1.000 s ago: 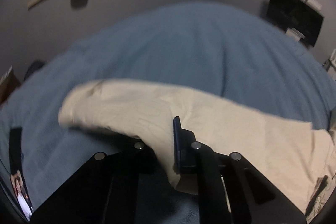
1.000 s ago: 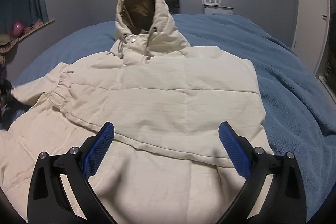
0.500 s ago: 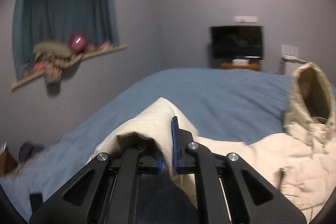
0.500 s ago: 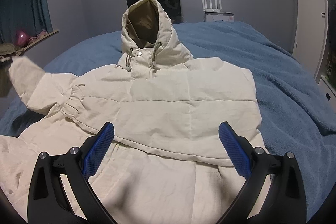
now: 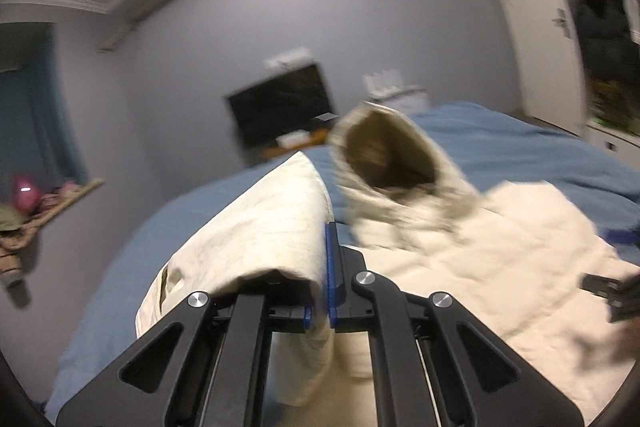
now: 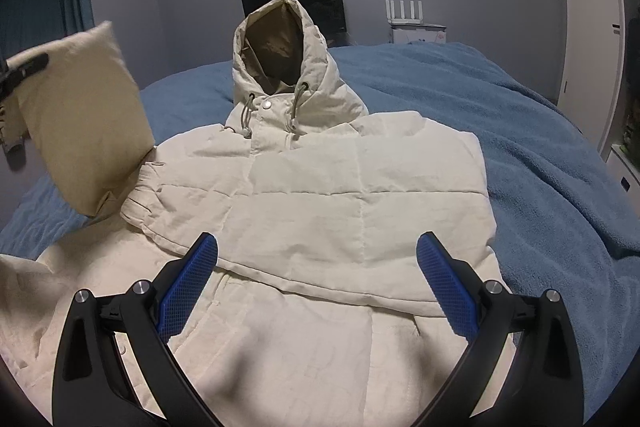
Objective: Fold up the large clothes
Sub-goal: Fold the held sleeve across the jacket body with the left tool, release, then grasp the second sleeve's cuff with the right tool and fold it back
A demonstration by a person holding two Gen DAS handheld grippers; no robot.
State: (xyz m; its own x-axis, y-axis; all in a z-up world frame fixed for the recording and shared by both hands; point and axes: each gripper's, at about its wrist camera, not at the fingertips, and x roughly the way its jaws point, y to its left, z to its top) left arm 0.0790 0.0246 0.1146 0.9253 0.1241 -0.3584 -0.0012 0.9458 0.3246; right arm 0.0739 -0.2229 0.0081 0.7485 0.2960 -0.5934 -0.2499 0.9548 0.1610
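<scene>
A cream hooded puffer jacket (image 6: 340, 195) lies front up on the blue bed (image 6: 540, 155), its hood (image 6: 280, 59) at the far end. Its right side is folded in across the chest. My left gripper (image 5: 326, 267) is shut on the jacket's left sleeve (image 5: 260, 227) and holds it lifted above the bed; the raised sleeve also shows in the right wrist view (image 6: 84, 115). My right gripper (image 6: 316, 267) is open and empty, hovering over the jacket's lower body. The hood also shows in the left wrist view (image 5: 388, 155).
A dark TV (image 6: 292, 3) stands on the far wall, a white router (image 6: 404, 15) beside it. A white door (image 6: 592, 27) is at the right. A window sill with clutter (image 5: 36, 203) is at the left. Blue bedding surrounds the jacket.
My left gripper has lifted the sleeve off the bed and swung it up and toward the jacket's body. My right gripper has stayed open over the jacket.
</scene>
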